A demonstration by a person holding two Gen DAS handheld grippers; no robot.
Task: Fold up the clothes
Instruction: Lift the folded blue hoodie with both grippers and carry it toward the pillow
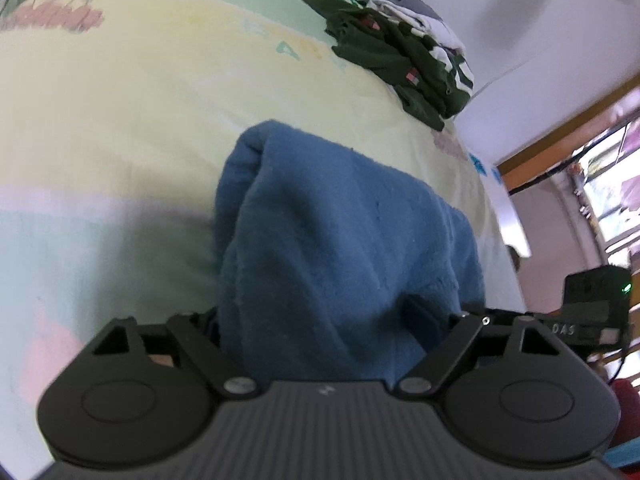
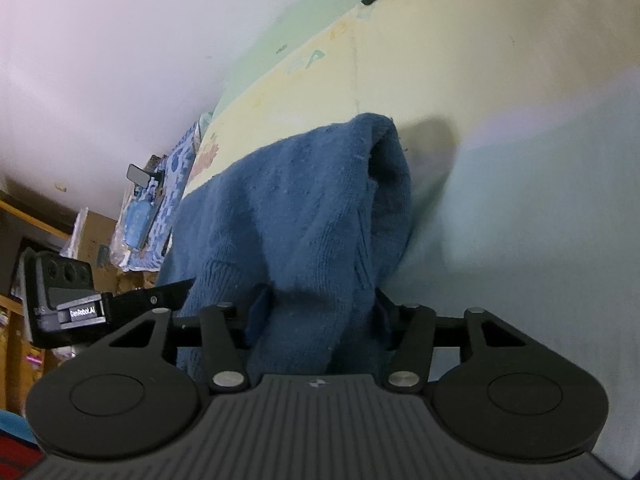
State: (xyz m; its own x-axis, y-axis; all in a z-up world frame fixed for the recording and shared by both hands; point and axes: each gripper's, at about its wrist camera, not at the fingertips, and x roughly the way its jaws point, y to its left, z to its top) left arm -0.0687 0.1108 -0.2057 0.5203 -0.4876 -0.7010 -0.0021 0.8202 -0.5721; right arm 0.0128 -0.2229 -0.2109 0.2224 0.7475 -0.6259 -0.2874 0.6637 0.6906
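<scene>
Left wrist view: left claw is clutching the blue sweater, draping it over the bed (green pile beyond). Right wrist view: right claw is gripping the other bunch, keeping the fold even.

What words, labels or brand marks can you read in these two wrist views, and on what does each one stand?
"GenRobot.AI": white label on the left gripper, seen in the right wrist view.
"DAS": side of the right gripper, seen in the left wrist view.
Faded letters printed on the bedsheet: too washed out to read.
Small emblem on each camera's own gripper body: a logo, no letters.
Blue sweater: no text.
</scene>
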